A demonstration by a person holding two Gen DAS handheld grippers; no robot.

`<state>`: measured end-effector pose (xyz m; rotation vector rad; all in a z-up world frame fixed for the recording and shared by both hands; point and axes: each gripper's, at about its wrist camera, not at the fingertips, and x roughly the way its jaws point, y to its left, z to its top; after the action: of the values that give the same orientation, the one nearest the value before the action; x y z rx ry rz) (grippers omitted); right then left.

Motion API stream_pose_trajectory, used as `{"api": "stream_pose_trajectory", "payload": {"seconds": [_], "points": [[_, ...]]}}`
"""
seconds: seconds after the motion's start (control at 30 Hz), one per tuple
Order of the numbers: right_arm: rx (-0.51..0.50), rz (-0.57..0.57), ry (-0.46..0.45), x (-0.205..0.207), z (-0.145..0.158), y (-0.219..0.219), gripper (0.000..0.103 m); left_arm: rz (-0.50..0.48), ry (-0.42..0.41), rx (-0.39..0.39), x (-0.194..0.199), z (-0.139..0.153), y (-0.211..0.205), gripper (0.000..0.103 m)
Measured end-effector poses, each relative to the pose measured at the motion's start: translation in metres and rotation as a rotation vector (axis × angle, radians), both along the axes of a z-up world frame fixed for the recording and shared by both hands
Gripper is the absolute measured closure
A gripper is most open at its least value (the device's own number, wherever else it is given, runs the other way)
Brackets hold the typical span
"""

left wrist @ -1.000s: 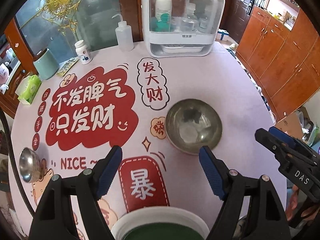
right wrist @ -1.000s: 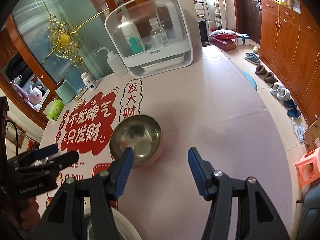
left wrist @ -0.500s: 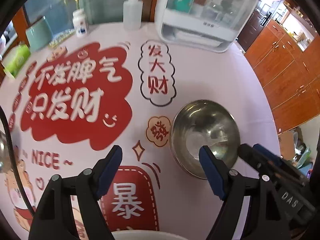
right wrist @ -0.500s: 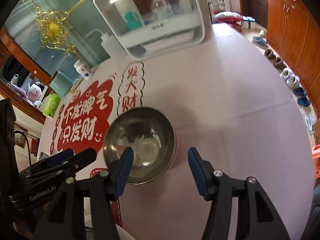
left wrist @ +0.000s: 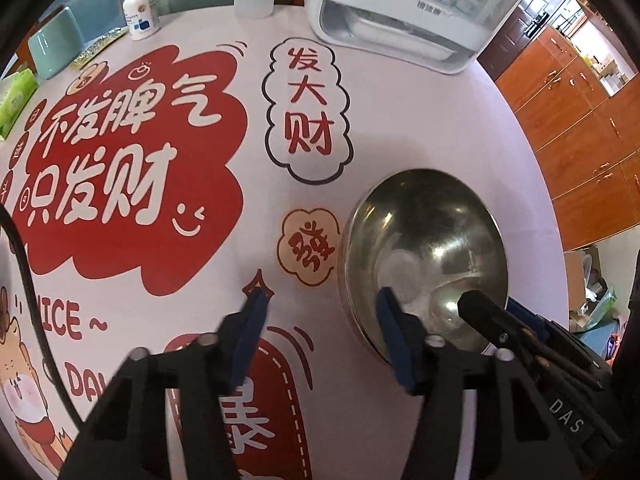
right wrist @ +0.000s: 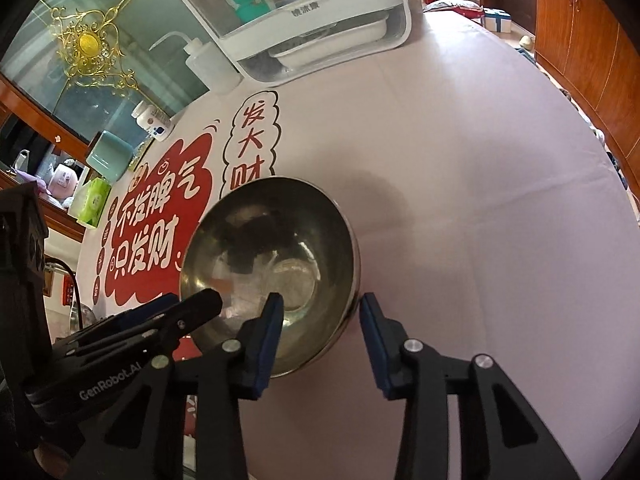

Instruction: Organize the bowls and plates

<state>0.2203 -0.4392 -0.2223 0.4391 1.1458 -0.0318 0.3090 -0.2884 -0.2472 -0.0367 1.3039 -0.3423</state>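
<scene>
A steel bowl (left wrist: 424, 256) (right wrist: 272, 256) stands upright on the printed pink tablecloth (left wrist: 280, 128). My left gripper (left wrist: 320, 308) straddles its left rim, one blue pad inside the bowl and the other outside over the cloth. Its jaws are closing, and a gap still shows on both sides of the rim. My right gripper (right wrist: 322, 308) straddles the opposite rim the same way, also closing, its pads clear of the metal. Each gripper shows in the other's view: the right gripper (left wrist: 492, 308) and the left gripper (right wrist: 192, 308).
A white lidded rack (left wrist: 400, 32) with bottles stands at the table's far side. Beside it are a squeeze bottle (right wrist: 208, 64), a pill bottle (left wrist: 140, 12) and a teal cup (left wrist: 56, 46). Wooden cabinets (left wrist: 580, 128) lie beyond the table's right edge.
Both grippers have come down onto the steel bowl and their jaws have narrowed around its rims. The white-rimmed dish at the bottom of the left wrist view has dropped out of sight.
</scene>
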Motion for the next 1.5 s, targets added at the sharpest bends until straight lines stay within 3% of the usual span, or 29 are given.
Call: {"api": "stream_pose_trajectory", "payload": {"seconds": [0.27, 0.4, 0.47, 0.93, 1.5], "points": [[0.019, -0.017, 0.008, -0.001, -0.006, -0.008, 0.08, -0.026, 0.012, -0.017, -0.001, -0.004, -0.006, 0.072], [0.028, -0.013, -0.011, -0.001, -0.005, -0.008, 0.083, -0.028, 0.018, -0.013, -0.002, -0.005, -0.01, 0.085], [0.019, -0.008, -0.017, -0.001, -0.004, -0.007, 0.084, -0.031, 0.019, -0.006, -0.003, -0.006, -0.011, 0.087], [0.022, -0.011, -0.018, -0.003, -0.001, -0.005, 0.086, -0.044, 0.011, 0.013, -0.009, -0.003, -0.011, 0.088], [-0.006, -0.008, -0.087, -0.041, 0.045, 0.004, 0.088, -0.065, -0.063, 0.007, -0.049, 0.046, -0.002, 0.088]]}}
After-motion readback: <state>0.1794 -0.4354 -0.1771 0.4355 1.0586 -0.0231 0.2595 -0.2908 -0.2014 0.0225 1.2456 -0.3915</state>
